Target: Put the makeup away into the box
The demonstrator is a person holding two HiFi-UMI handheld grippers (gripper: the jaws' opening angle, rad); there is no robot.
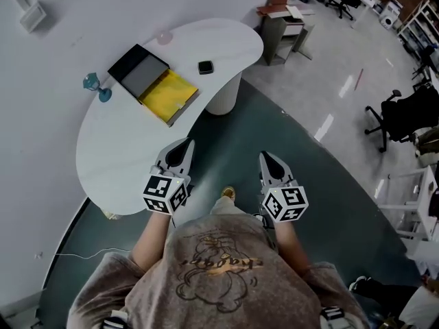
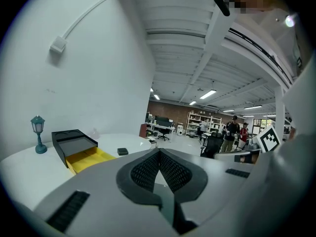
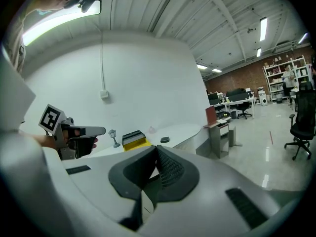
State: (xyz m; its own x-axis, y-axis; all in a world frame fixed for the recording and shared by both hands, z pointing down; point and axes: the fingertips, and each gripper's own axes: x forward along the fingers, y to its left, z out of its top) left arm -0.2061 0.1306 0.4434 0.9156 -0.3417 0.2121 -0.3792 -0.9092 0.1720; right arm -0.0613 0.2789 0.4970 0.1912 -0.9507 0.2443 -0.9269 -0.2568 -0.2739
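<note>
**Operator short of the box: approach step, nothing picked up yet**

Sweatshirt (image 1: 219,273) of the person fills the bottom of the head view. The person stands on the dark floor (image 1: 233,132) at the near end of the white counter (image 1: 116,156).

The box (image 1: 152,82) lies on the far half of the counter with its dark lid swung open and its yellow inside exposed.

The left tool (image 1: 185,144) is over the near edge of the counter. The right tool (image 1: 266,157) is over the floor beside it. Both tools have their jaws closed together, with nothing between them.

A small black square case (image 1: 205,67), apparently the makeup, sits on the counter near the box. It does not touch the box and is well apart from both tools.

Step in hand, as judged: approach, with nothing stowed. The next move calls for one tool to reach the case and open its jaws. The tool should then close low on the sides of the case, since it lies flat and thin.
</note>
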